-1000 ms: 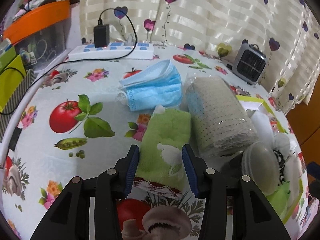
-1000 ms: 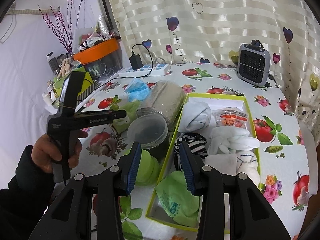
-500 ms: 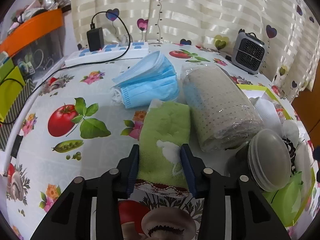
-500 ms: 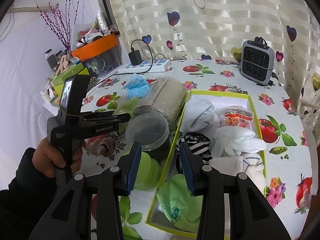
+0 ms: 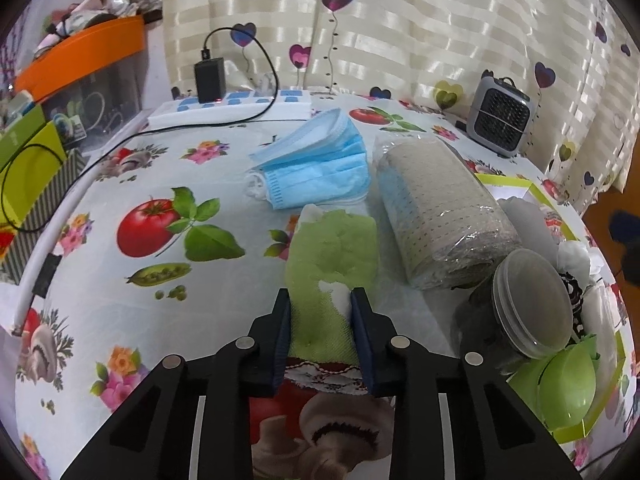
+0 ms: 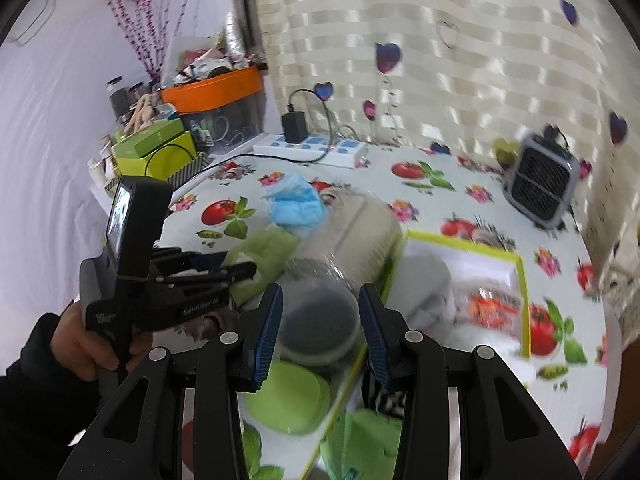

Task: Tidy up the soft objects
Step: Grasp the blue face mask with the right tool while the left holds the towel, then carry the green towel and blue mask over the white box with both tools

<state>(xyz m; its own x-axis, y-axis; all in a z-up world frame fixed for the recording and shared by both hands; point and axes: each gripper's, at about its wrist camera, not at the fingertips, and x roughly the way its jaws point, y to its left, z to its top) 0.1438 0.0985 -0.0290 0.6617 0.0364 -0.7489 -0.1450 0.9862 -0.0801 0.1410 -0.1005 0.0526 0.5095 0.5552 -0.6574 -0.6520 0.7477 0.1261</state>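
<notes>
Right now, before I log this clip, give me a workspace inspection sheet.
Surface: table under a fruit-print cloth.
Job's things: green towel flat; blue masks and wrapped roll behind it; green-edged box holding soft items.
Clutter: lidded jar, small heater.
Grippers: left gripper closing, towel between its jaws; right gripper open, empty.
Cables: black charger cable crosses the table from the power strip.
Surroundings: heart-print curtain.

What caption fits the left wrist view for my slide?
Left tool closing on a green towel beside blue masks and a wrapped roll.
</notes>
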